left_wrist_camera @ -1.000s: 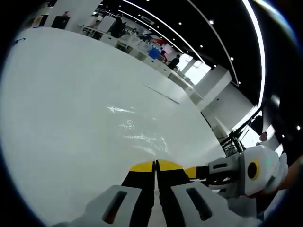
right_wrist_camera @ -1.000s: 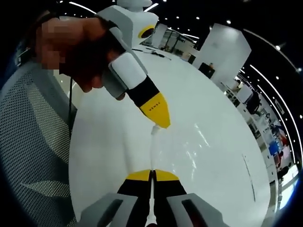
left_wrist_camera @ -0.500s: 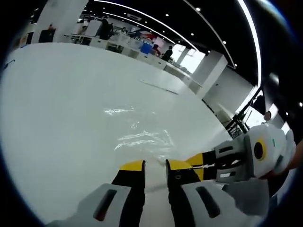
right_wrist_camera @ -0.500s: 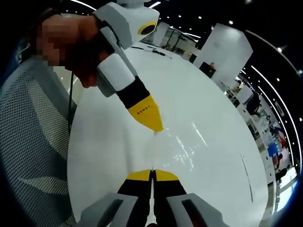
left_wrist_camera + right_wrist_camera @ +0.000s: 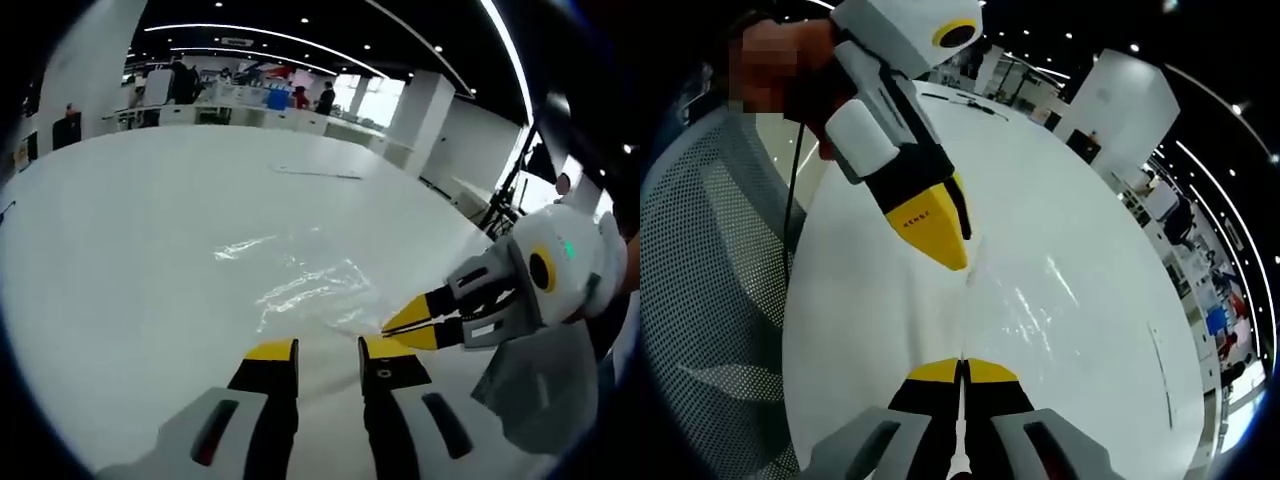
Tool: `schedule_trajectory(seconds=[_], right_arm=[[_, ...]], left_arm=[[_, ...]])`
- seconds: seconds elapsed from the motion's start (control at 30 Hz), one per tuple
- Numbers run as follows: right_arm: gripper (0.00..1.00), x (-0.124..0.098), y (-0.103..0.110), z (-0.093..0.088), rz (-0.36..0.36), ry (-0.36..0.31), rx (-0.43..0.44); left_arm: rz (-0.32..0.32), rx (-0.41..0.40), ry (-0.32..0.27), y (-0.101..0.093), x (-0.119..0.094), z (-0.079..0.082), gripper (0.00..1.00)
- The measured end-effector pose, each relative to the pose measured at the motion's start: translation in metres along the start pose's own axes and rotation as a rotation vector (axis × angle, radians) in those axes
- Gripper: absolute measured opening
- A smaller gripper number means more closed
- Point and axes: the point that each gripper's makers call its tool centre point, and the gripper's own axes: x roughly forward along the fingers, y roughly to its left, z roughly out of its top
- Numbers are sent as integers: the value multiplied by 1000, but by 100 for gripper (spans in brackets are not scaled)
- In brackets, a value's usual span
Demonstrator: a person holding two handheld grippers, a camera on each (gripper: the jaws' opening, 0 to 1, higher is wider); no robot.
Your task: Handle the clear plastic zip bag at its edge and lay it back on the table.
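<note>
- One clear plastic zip bag (image 5: 300, 290), lying flat on the white worktop (image 5: 130, 230); no contents can be made out, it reads mostly as glare and wrinkles.
- In the right gripper view the zip bag (image 5: 1025, 305) spreads away from the near edge strip; its outline is hard to trace against the white top.
- Left hand-held gripper (image 5: 328, 352): yellow tips spread apart, nothing between them, sitting just off the bag's near edge.
- Same gripper in the right gripper view (image 5: 952, 250): tips close to the bag's edge; can't tell touching or just above.
- Right hand-held gripper (image 5: 961, 368): tips pressed together, pinching the bag's thin edge strip, which runs up from between them.
- Right hand-held gripper in the left gripper view (image 5: 405, 325): yellow tips at the bag's corner; its body is partly cut off at the frame side.
- Thin dark item (image 5: 305, 174) far across the worktop, too small to identify.
- Person's mesh sleeve (image 5: 710, 300) beside the worktop edge.
- Count: one bag, two grippers.
</note>
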Motion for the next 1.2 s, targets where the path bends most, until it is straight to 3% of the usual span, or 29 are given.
schedule_trajectory(seconds=[0.1,0.2,0.27,0.57,0.77,0.8,0.87,1.2], right_arm=[[0,-1,0,-1,1,4,-6],[0,-1,-1,-3,3,12,-12],[0,-2,0,-4,6,17,-15],[0,-3,4,-6,16,28,-49],[0,-4,4,-8,24,33,-70],[0,-4,5,-8,25,35,-73],[0,-4,5,-9,27,36,-79],[0,-3,8,-9,35,34,-96]], left_arm=[[12,61,10,1,-2,-1,24],[37,183,33,10,-4,-1,25],[40,273,51,8,-4,-3,25],[36,509,83,-1,0,-2,24],[45,772,146,-7,5,-7,22],[64,859,169,-4,7,-9,20],[58,935,168,-9,8,-10,19],[36,1130,191,-17,15,-15,13]])
